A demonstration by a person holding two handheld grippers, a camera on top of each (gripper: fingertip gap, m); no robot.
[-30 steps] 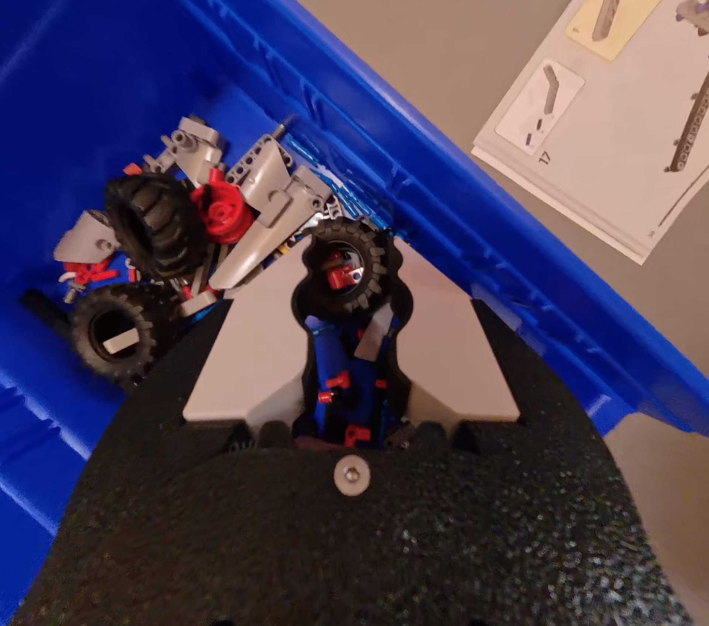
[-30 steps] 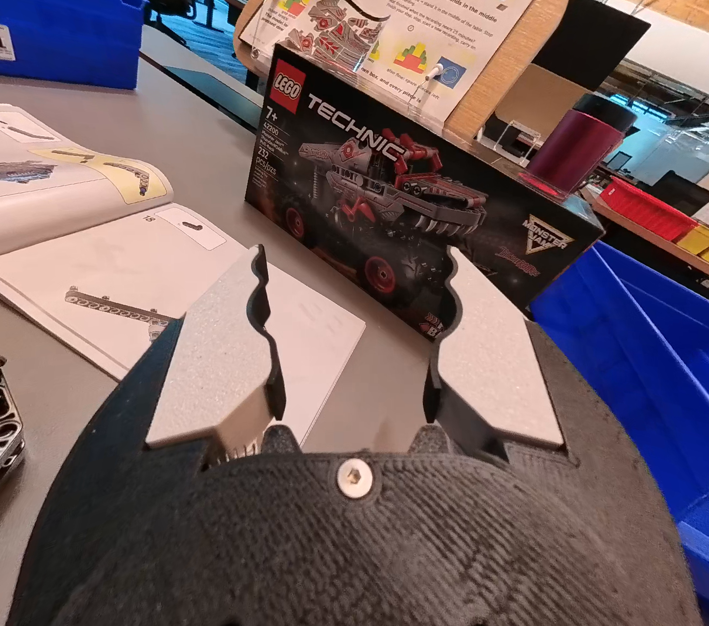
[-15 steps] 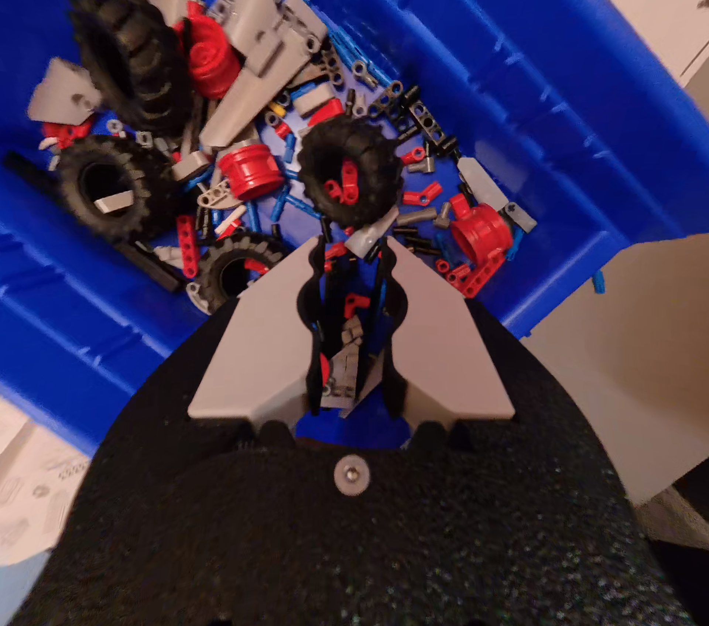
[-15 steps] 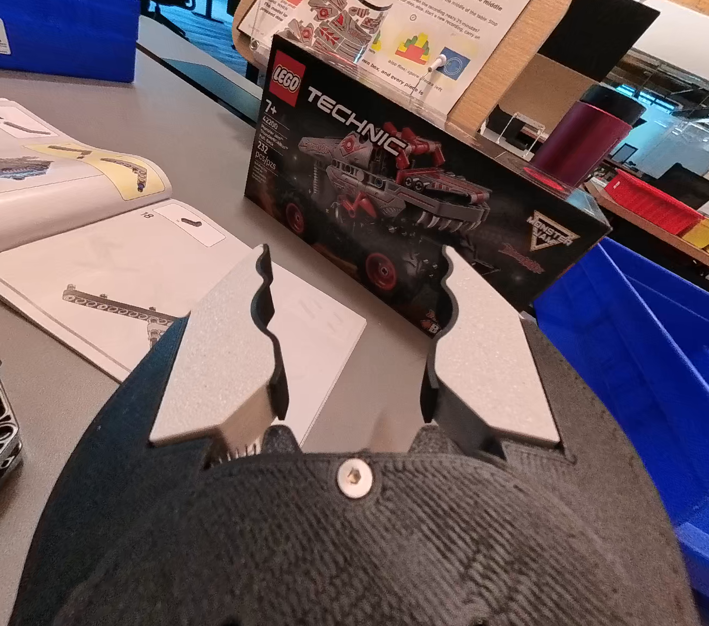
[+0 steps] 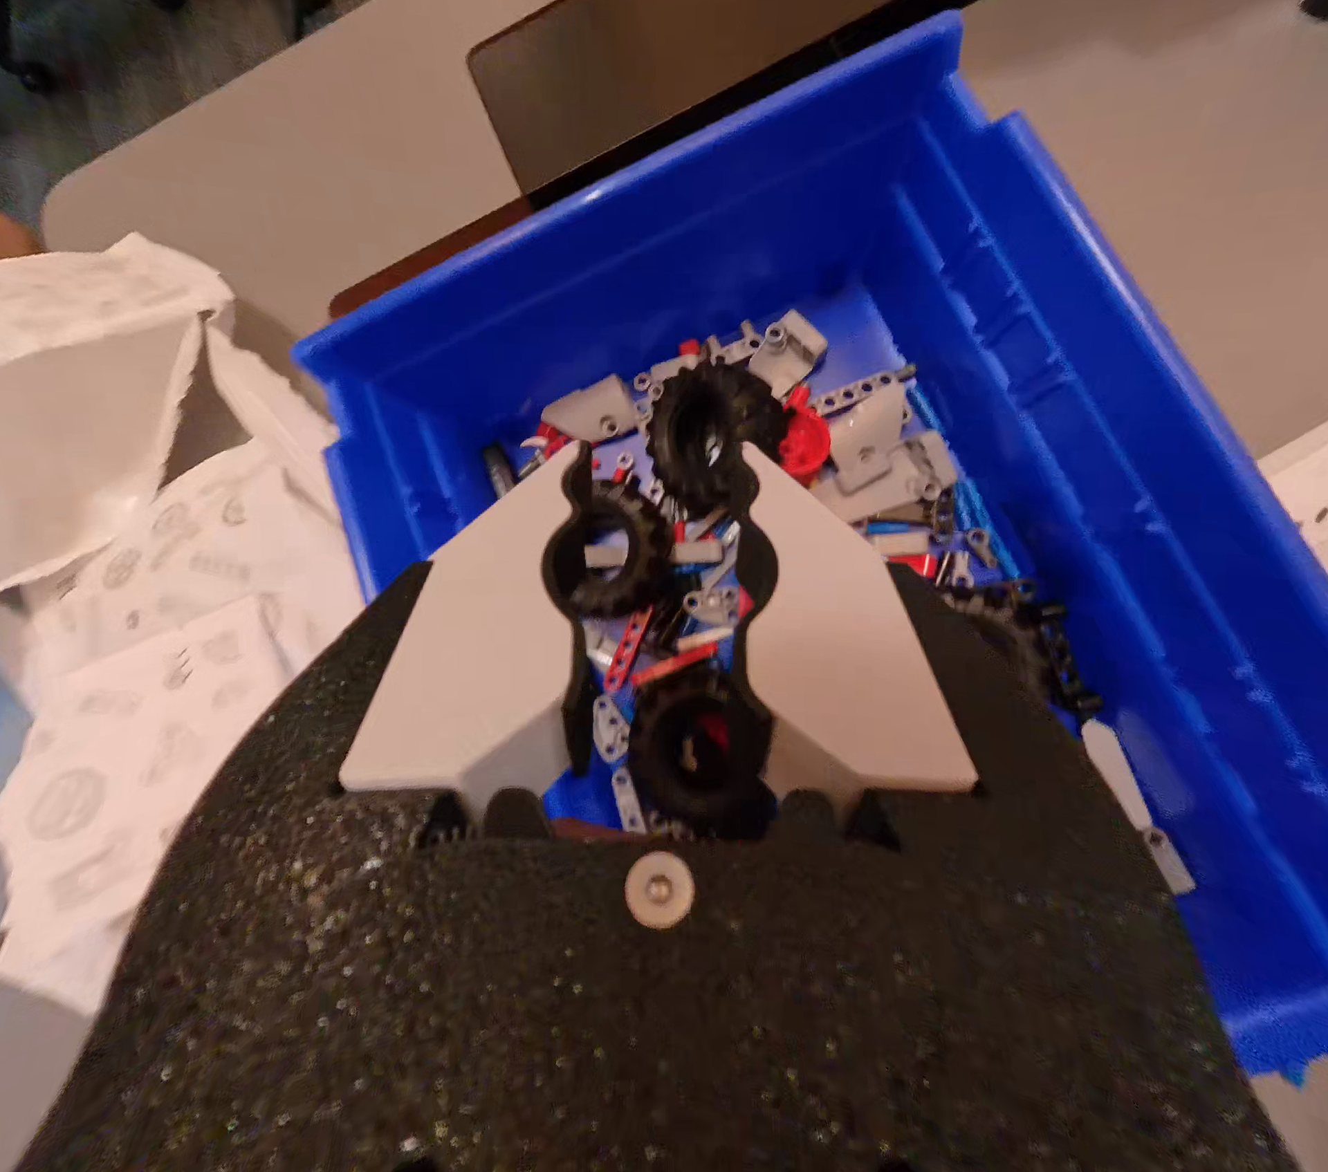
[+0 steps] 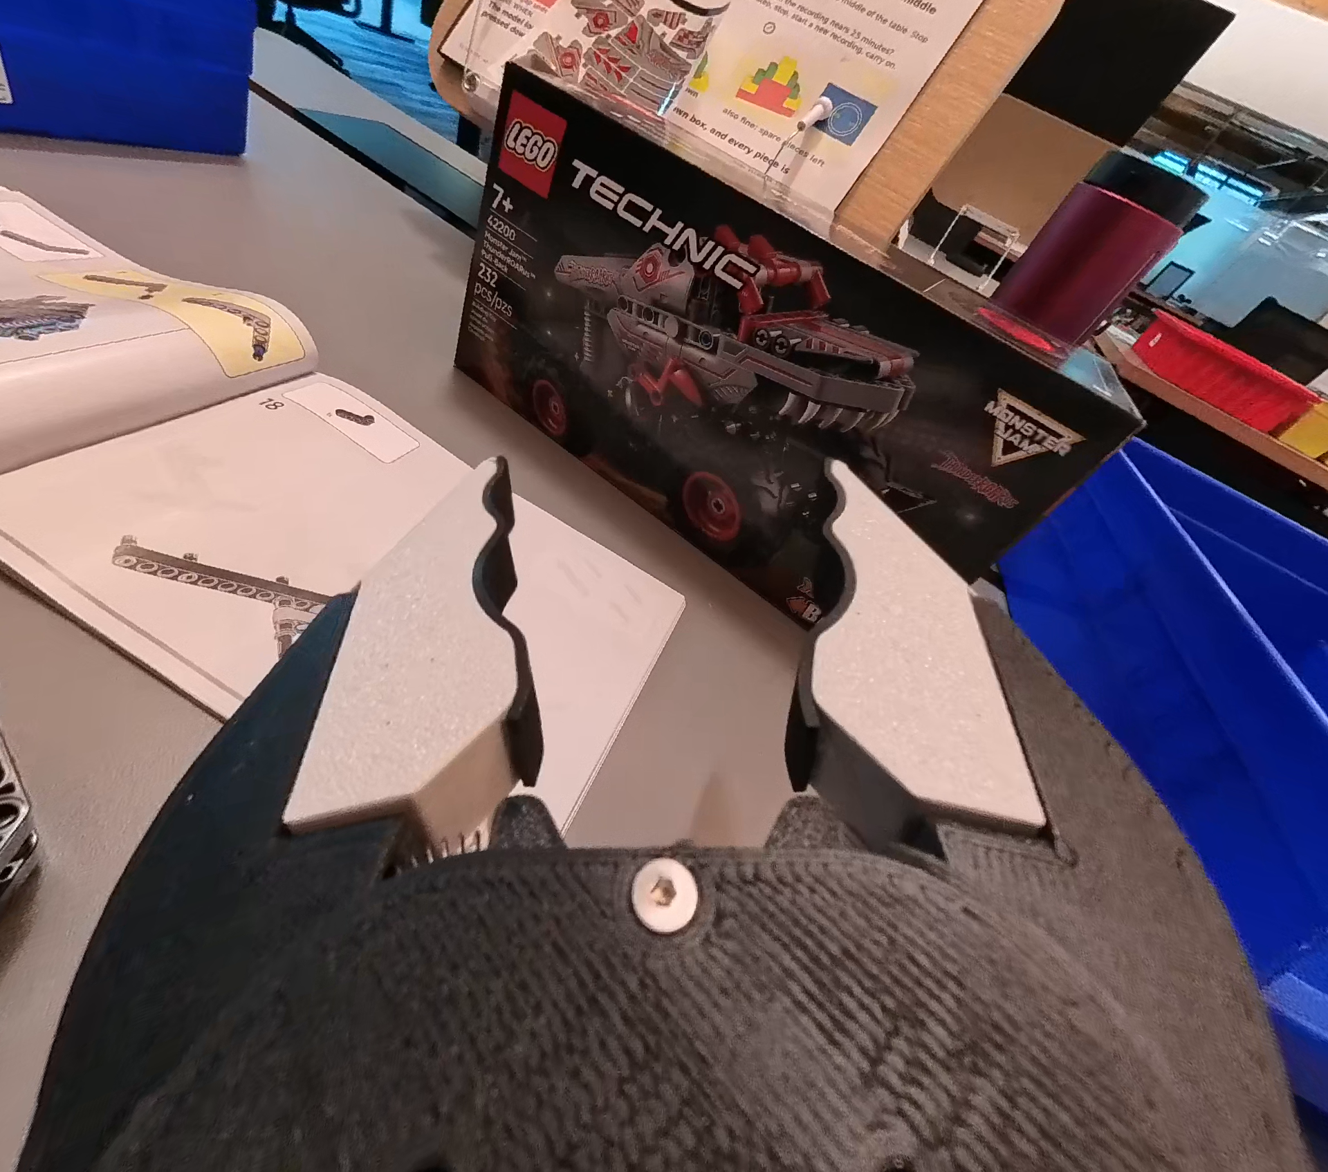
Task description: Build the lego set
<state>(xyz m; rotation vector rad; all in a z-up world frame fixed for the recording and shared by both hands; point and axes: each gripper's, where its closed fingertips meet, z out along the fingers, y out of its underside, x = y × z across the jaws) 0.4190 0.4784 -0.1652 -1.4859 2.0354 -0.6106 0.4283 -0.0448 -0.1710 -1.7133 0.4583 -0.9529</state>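
The left tool point(image 5: 665, 476) hovers part-open and empty directly above the loose plastic lego pieces point(image 5: 690, 620) in the blue plastic bin point(image 5: 1121, 491), while the wide-open right tool point(image 6: 668, 491) idles over the counter's point(image 6: 345, 203) middle.

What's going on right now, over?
Left hand-held gripper open over blue bin of loose parts. Right hand-held gripper open, empty, facing set box. Nothing blocking.

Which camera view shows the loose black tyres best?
The left wrist view: it looks down into the blue bin, where the black tyres lie among small parts. The right wrist view shows only a bin wall, no tyres.
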